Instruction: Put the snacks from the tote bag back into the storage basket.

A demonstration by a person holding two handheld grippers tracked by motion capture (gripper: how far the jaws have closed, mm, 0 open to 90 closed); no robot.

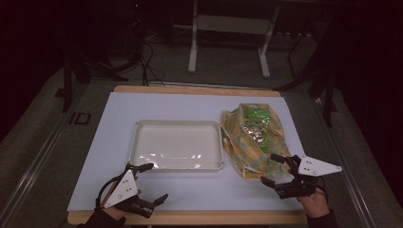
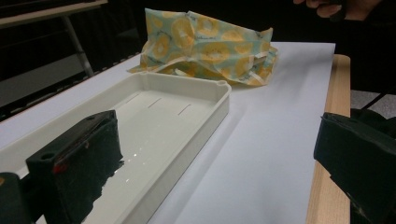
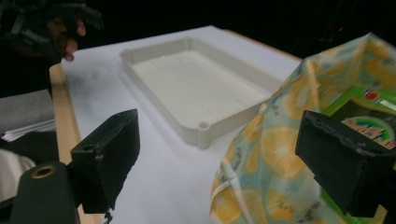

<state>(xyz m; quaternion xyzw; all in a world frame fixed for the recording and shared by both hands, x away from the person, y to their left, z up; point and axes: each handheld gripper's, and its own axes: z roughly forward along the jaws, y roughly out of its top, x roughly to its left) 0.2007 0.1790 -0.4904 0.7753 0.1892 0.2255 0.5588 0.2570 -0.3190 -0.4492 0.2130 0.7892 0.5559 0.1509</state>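
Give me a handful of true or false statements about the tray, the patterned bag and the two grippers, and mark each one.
1. The white tray is empty. True.
2. The lemon-print bag lies inside the tray. False: it lies on the white sheet beside the tray, at its right.
3. The right gripper is open, with its jaws at the near edge of the bag. True.
4. The left gripper is shut on the tray's rim. False: it is open, near the tray's front left corner, and grips nothing.
5. Green packaging shows through the bag's opening. True.
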